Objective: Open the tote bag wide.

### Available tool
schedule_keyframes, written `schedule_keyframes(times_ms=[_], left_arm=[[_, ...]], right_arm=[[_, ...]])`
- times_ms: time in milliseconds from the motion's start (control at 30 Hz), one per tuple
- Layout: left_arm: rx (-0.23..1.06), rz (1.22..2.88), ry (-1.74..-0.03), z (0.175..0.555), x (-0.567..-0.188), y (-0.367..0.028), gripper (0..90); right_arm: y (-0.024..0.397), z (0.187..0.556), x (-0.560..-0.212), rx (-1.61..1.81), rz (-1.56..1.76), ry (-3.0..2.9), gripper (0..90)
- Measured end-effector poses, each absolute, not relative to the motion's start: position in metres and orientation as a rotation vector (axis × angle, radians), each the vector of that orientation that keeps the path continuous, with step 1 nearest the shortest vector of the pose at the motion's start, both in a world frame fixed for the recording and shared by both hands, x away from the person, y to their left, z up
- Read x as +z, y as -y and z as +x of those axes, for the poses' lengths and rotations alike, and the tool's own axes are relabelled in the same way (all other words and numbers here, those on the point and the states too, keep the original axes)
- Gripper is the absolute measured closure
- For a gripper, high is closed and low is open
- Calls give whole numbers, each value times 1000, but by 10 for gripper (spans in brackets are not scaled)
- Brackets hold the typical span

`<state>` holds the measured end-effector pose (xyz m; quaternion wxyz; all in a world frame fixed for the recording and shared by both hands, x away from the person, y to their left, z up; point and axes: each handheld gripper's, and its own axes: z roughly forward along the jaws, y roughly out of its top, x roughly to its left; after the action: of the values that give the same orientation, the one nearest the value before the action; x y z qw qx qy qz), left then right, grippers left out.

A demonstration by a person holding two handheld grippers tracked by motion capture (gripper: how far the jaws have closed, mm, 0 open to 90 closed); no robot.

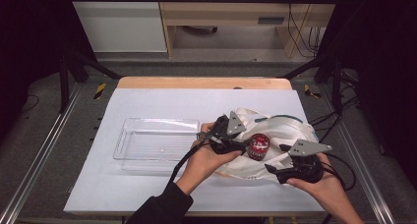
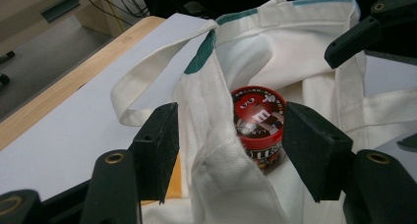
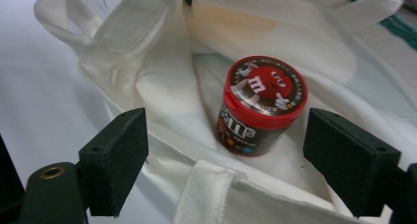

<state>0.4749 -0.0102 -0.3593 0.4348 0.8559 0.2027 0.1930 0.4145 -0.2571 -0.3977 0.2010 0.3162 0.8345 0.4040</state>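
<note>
A small candy tub (image 1: pixel 258 146) with a red lid stands upright in the open mouth of a white cloth tote bag (image 1: pixel 287 128) with teal trim, on the right half of the table. My left gripper (image 1: pixel 242 144) reaches in from the tub's left. In the left gripper view its jaws stand apart around a raised fold of the bag (image 2: pixel 216 150), with the tub (image 2: pixel 258 123) just beyond. My right gripper (image 1: pixel 276 159) is at the bag's near edge. Its jaws are wide open over the bag's hem (image 3: pixel 206 194), and the tub (image 3: pixel 263 103) sits ahead between them, untouched.
An empty clear plastic tray (image 1: pixel 152 140) lies left of the bag on the white sheet (image 1: pixel 123 184) that covers the table. The table's wooden far edge (image 1: pixel 204 82) shows beyond the sheet. The bag's handle (image 2: pixel 147 81) loops out to the left.
</note>
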Motion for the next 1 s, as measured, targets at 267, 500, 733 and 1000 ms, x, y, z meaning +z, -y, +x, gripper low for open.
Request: schedule_keyframes(times_ms=[267, 500, 733, 1000], left_arm=[[496, 2153, -488, 479, -359, 17, 396], [465, 2173, -497, 487, -365, 19, 524], [464, 2212, -487, 491, -364, 18, 683], [480, 2218, -522, 502, -359, 10, 799]], right_arm=[[248, 419, -406, 1109, 840, -2406, 181], [239, 420, -414, 1025, 784, -2468, 229], [239, 416, -416, 977, 766, -2472, 372], [250, 405, -416, 950, 730, -2493, 606]])
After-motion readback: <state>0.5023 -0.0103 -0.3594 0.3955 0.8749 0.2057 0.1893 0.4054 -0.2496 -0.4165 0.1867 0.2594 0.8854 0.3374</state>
